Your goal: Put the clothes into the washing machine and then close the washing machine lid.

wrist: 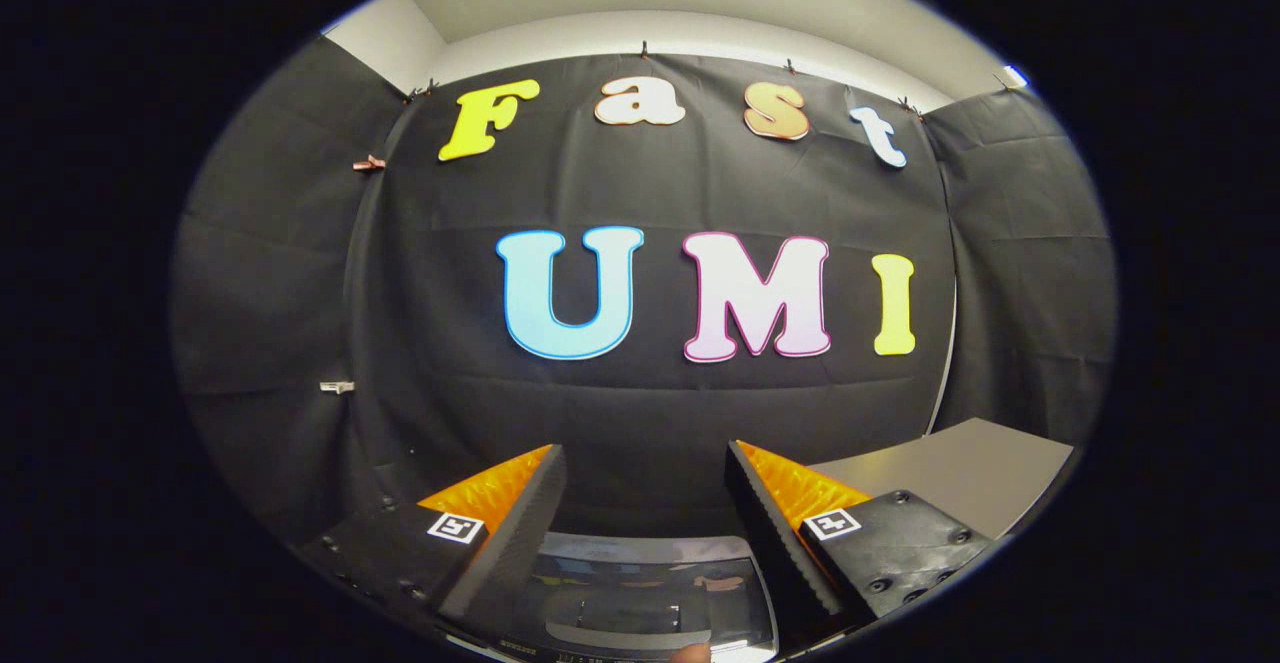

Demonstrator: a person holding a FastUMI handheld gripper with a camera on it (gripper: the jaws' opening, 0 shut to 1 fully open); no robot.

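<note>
My gripper is held up high and stands open, with nothing between its two orange-and-black fingers. Low down between the fingers lies the glossy dark top of the washing machine, with a pale frame around its glass lid. Reflections show in the lid; whether it is open or shut cannot be told from this angle. A small bit of a fingertip of a person shows at the machine's near edge.
A grey table top lies to the right, beyond the right finger. The booth's black cloth wall hangs straight ahead and wraps around both sides.
</note>
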